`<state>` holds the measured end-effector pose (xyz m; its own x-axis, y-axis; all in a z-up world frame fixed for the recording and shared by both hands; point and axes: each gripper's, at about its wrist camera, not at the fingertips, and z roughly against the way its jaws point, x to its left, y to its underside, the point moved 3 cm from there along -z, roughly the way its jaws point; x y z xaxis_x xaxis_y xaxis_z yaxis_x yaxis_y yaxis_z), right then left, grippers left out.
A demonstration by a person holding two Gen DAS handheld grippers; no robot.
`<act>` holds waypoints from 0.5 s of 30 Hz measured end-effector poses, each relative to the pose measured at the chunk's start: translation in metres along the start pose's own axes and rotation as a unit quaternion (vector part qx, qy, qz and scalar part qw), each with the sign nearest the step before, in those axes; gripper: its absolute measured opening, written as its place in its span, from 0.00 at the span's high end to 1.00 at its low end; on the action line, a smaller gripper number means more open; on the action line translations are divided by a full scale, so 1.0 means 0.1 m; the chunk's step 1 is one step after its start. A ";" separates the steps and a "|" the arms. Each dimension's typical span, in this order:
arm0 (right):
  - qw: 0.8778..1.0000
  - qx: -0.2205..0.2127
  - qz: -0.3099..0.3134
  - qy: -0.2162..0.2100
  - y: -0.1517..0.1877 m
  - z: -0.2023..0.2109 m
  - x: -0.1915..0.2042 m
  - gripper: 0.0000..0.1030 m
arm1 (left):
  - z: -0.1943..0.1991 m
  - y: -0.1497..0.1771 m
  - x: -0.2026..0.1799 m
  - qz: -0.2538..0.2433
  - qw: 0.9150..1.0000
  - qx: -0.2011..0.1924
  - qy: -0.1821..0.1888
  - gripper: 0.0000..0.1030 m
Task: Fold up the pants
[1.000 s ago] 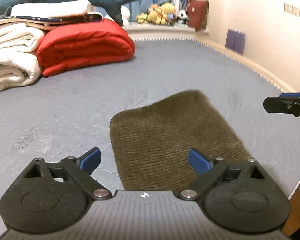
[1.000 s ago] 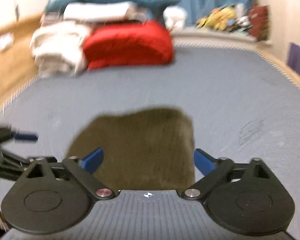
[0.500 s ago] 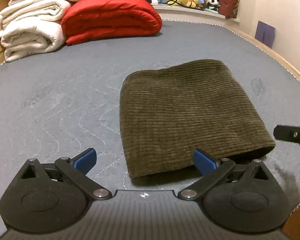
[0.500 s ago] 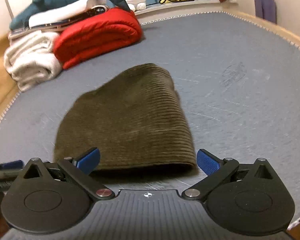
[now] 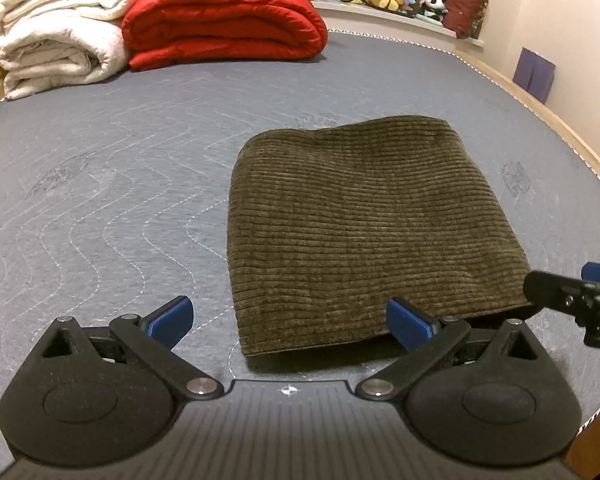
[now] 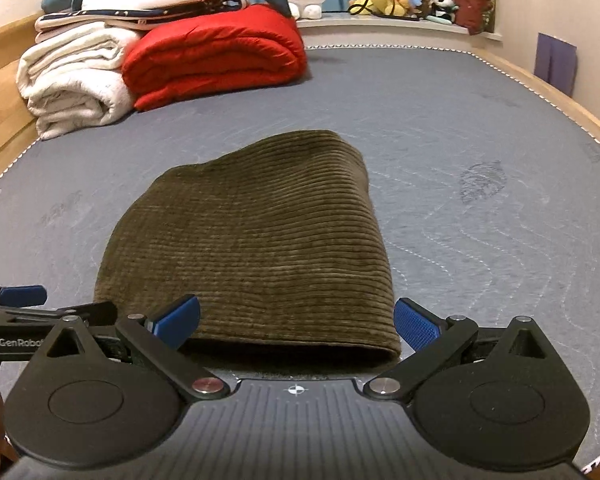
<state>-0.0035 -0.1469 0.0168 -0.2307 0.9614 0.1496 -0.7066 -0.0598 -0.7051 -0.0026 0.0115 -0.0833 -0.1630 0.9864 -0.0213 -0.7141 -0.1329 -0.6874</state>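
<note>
Both sets of jaws gape wide, nothing in either, poised at the near edge of the folded pants.

The left gripper [image 5: 288,318] spreads its ribbed blue pads [image 5: 171,317] as far as they go, one over bare mattress, the other just at the cloth's near hem, gripping nothing. Between the tools lie the pants [image 5: 364,232], olive-brown corduroy with fine cross ribs, folded into a thick, soft-cornered rectangle lying flat on the grey mattress [image 5: 112,184] with its wavy quilted stitching. The right gripper [image 6: 297,318] is just as wide, its pads straddling the pants' near right corner, not pinching. Far back left: a rolled white blanket [image 6: 74,80], then a puffy red quilt [image 6: 216,58].
</note>
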 end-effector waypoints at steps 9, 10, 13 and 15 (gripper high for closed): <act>1.000 0.005 -0.003 0.009 0.01 -0.01 -0.04 0.01 | -0.01 0.00 -0.05 -0.005 1.000 0.000 0.008 0.00; 1.000 0.003 -0.002 0.008 0.00 0.00 -0.03 0.01 | -0.01 0.00 -0.05 -0.005 1.000 -0.001 0.008 0.00; 1.000 -0.001 0.004 0.008 0.00 0.01 -0.01 0.01 | -0.01 0.00 -0.05 -0.005 1.000 -0.001 0.010 0.00; 1.000 0.000 0.007 0.008 0.01 0.01 0.01 0.01 | 0.00 0.00 -0.05 -0.005 1.000 -0.002 0.011 0.00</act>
<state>-0.0050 -0.1463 0.0169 -0.2289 0.9650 0.1283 -0.7033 -0.0728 -0.7072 -0.0020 0.0064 -0.0835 -0.1407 0.9896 -0.0302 -0.7134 -0.1224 -0.6900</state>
